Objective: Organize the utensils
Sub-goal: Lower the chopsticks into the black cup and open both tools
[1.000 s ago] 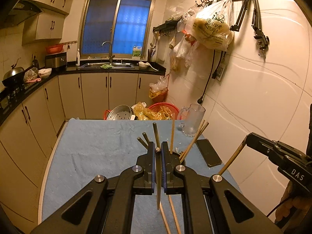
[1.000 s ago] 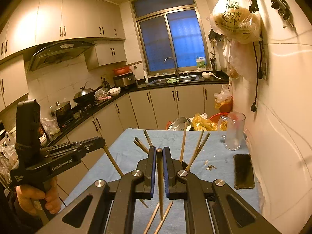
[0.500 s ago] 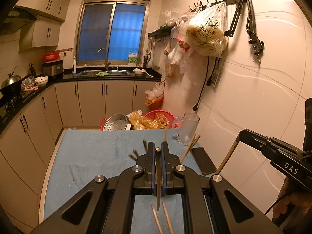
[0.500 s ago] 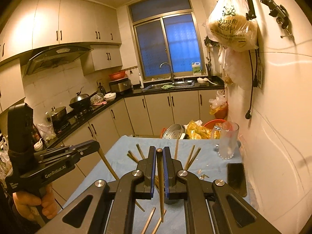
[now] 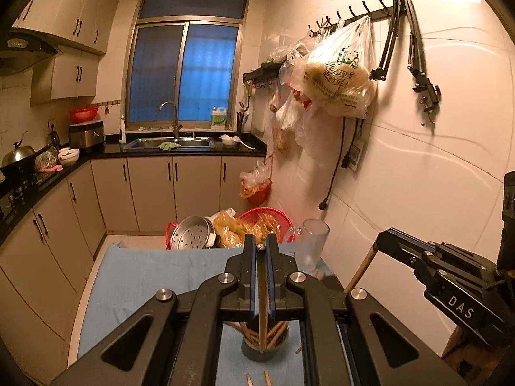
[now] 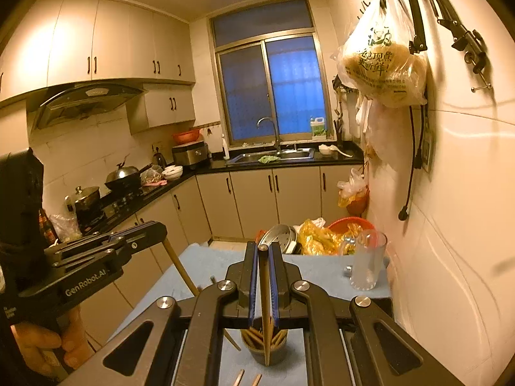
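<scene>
My left gripper (image 5: 261, 249) is shut on a wooden chopstick (image 5: 263, 315) that hangs down between its fingers, its lower tip over a dark holder cup (image 5: 262, 347) with several chopsticks standing in it. My right gripper (image 6: 263, 247) is shut on another chopstick (image 6: 265, 308), its tip reaching into the same cup (image 6: 265, 352). Each gripper also shows in the other's view: the right one (image 5: 386, 239) with its chopstick, the left one (image 6: 157, 230) likewise. Two loose chopstick ends (image 5: 257, 379) lie on the blue cloth in front of the cup.
The table has a blue cloth (image 5: 154, 276). A glass mug (image 6: 368, 262) stands at its far right by the tiled wall. Behind the table are a steamer pot (image 5: 190, 236) and a red basket (image 5: 267, 222). Bags hang on wall hooks (image 5: 338, 80).
Both grippers have risen and tilted, so the cup has dropped from ahead of the fingers to below them. Each still holds its chopstick, now pointing down at the cup.
</scene>
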The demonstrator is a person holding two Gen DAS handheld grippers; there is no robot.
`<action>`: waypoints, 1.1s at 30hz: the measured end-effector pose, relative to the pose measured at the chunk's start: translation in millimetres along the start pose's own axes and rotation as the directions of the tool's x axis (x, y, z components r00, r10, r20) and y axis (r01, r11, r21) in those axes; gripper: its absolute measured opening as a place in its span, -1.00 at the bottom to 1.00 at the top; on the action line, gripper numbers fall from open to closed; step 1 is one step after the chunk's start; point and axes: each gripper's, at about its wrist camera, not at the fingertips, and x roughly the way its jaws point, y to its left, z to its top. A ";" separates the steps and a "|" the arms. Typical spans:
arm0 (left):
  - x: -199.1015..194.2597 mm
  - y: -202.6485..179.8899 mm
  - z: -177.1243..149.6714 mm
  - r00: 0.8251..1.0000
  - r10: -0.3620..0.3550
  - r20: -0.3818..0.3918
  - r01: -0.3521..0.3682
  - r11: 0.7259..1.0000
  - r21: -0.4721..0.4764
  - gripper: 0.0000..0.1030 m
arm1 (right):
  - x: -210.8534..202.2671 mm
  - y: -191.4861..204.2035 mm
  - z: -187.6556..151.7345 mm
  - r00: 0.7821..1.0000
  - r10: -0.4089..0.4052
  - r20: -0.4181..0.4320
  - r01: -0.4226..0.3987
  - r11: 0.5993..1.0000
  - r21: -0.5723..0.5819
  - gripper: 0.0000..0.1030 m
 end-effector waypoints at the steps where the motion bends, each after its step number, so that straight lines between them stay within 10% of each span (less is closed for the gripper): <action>1: 3.5 0.6 0.3 1.000 0.000 0.001 0.000 1.000 -0.005 -0.88 | 3.8 -1.3 1.4 1.000 -0.001 0.002 0.001 1.000 0.007 -0.85; 33: 82.2 29.2 -70.8 0.983 0.003 -0.185 -0.017 0.997 -0.071 -0.87 | 98.3 -27.1 -70.5 0.988 0.019 -0.152 -0.005 0.996 0.088 -0.78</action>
